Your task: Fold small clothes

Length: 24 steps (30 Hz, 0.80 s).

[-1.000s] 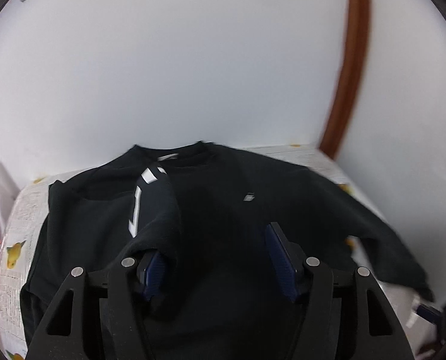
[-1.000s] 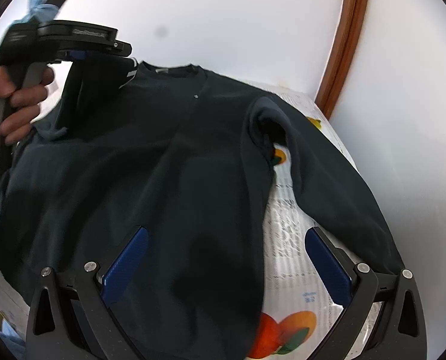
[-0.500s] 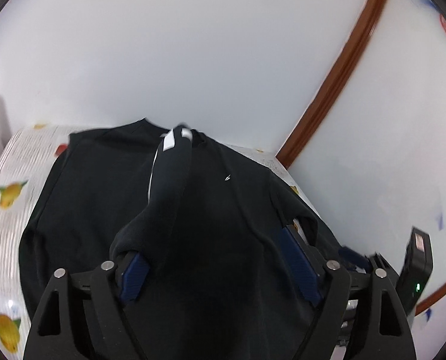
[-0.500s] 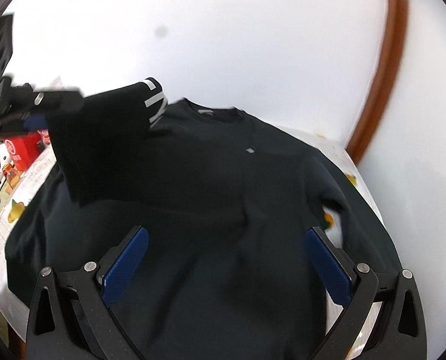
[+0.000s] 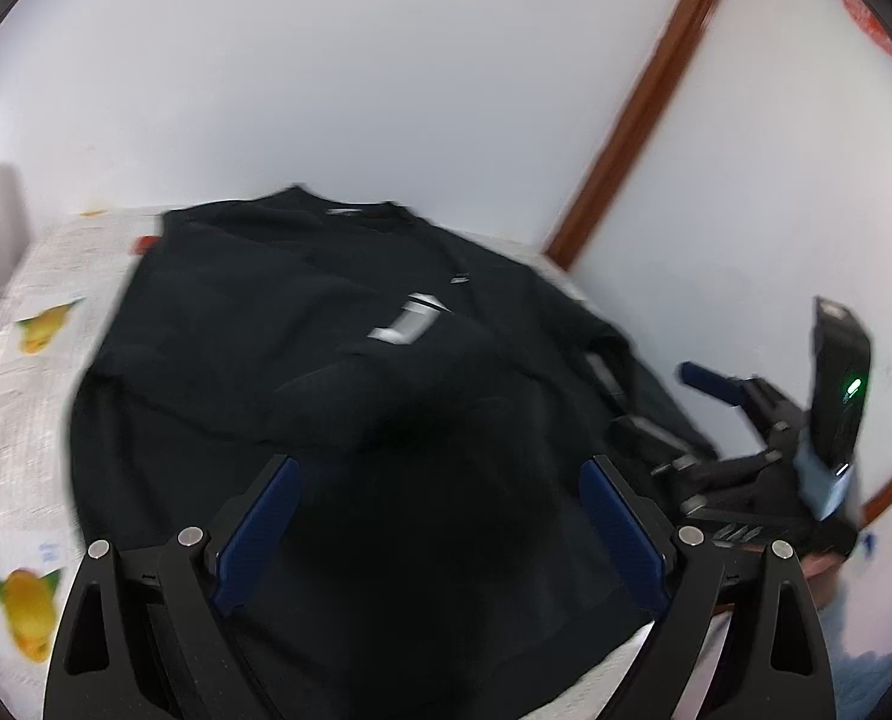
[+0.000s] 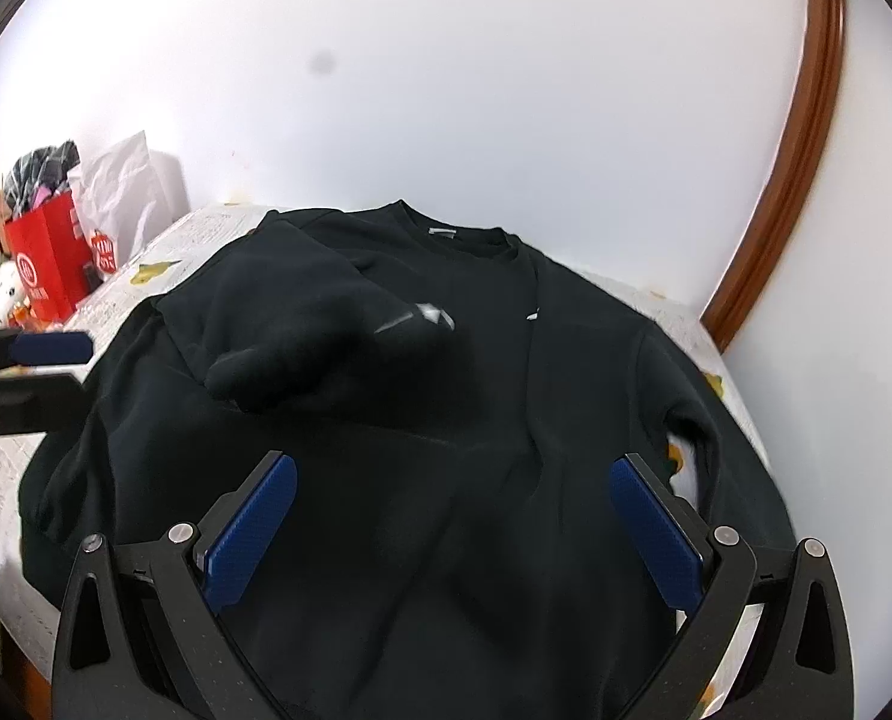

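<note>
Now the sweater (image 6: 494,420) lies spread front-up on the table (image 5: 20,324), collar toward the wall, and fills the lower half of both views. Its left sleeve (image 6: 302,324) is folded across the chest, the white-striped cuff (image 6: 428,315) lying near the middle just below the collar. The right sleeve (image 6: 704,420) runs down the table's right side, unfolded.

The left gripper (image 5: 440,534) has its jaws spread wide, with only the sweater's lower body between the blue pads (image 5: 254,534) and nothing pinched. The right gripper (image 6: 452,534) is likewise spread, hovering above the hem area with the cloth below it; its pads (image 6: 656,534) touch nothing that can be seen. In the right view the left gripper shows at the left edge, beside the sweater's side and apart from the sleeve.

Half a second ago the left jaws were pinching the sleeve and holding it raised over the chest, cuff pointing up; since then they have let go and the sleeve has dropped flat onto the body. The right gripper's jaws were spread then too. A red bag (image 6: 44,258) stands beyond the table's left end.
</note>
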### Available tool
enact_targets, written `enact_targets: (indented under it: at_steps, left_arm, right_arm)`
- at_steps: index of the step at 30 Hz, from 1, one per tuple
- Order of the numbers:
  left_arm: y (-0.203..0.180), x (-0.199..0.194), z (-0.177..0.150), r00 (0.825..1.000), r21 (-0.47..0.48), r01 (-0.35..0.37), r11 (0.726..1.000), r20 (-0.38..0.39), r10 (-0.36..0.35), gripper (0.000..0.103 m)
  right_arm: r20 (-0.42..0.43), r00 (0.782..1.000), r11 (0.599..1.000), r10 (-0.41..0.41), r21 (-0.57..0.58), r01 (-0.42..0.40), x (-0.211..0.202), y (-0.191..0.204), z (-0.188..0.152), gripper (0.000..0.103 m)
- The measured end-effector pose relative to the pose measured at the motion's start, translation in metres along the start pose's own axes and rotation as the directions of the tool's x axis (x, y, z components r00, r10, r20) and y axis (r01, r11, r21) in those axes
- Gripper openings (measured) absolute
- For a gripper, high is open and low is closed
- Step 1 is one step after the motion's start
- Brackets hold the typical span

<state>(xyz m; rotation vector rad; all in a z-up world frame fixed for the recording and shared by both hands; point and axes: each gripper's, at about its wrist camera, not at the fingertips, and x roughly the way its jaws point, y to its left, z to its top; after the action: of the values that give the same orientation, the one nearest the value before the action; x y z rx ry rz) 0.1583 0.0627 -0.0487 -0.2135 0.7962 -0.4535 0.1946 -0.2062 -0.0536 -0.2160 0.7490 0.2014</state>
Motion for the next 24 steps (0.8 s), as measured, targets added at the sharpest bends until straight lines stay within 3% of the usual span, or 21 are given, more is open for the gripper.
enact_targets:
  at_steps: [4,6,9,13,16,19,21,22,23,24]
  left_arm:
    - [0.029,-0.006,-0.023,0.982,-0.019,-0.188,0.982,-0.007,0.188,0.094]
    - [0.043,-0.006,-0.035,0.950,-0.020,-0.310,0.950,-0.023,0.310,0.094]
    - [0.059,-0.002,-0.049,0.906,-0.010,-0.421,0.907,-0.040,0.421,0.094]
    - [0.077,0.009,-0.058,0.870,-0.001,-0.489,0.872,-0.075,0.488,0.094]
    - [0.084,0.020,-0.066,0.866,0.007,-0.492,0.871,-0.095,0.490,0.094]
    - [0.091,0.029,-0.070,0.862,0.012,-0.498,0.867,-0.105,0.497,0.094]
    - [0.095,0.035,-0.071,0.858,0.005,-0.505,0.863,-0.107,0.503,0.094]
    - [0.097,0.039,-0.069,0.858,0.001,-0.504,0.864,-0.111,0.501,0.094]
    - [0.099,0.040,-0.070,0.857,-0.006,-0.505,0.863,-0.118,0.501,0.094]
    - [0.102,0.040,-0.071,0.856,-0.016,-0.507,0.862,-0.129,0.501,0.094]
  right_arm:
    - [-0.009,0.999,0.999,0.040,0.007,-0.040,0.016,0.008,0.000,0.102]
    - [-0.025,0.998,0.998,0.057,-0.016,-0.058,0.033,0.021,0.003,0.096]
    - [-0.067,0.993,0.993,0.098,-0.059,-0.102,0.059,0.046,0.011,0.092]
    - [-0.104,0.981,0.979,0.163,-0.110,-0.174,0.092,0.087,0.026,0.092]
    - [-0.133,0.976,0.972,0.174,-0.133,-0.192,0.120,0.115,0.037,0.092]
    - [-0.173,0.979,0.981,0.107,-0.144,-0.132,0.154,0.133,0.043,0.092]
    - [-0.209,0.977,0.987,0.045,-0.141,-0.076,0.175,0.137,0.043,0.076]
    - [-0.223,0.974,0.989,0.031,-0.135,-0.062,0.182,0.137,0.042,0.076]
    - [-0.206,0.977,0.991,0.050,-0.113,-0.074,0.182,0.134,0.043,0.063]
    - [-0.202,0.978,0.991,0.048,-0.110,-0.071,0.180,0.132,0.044,0.038]
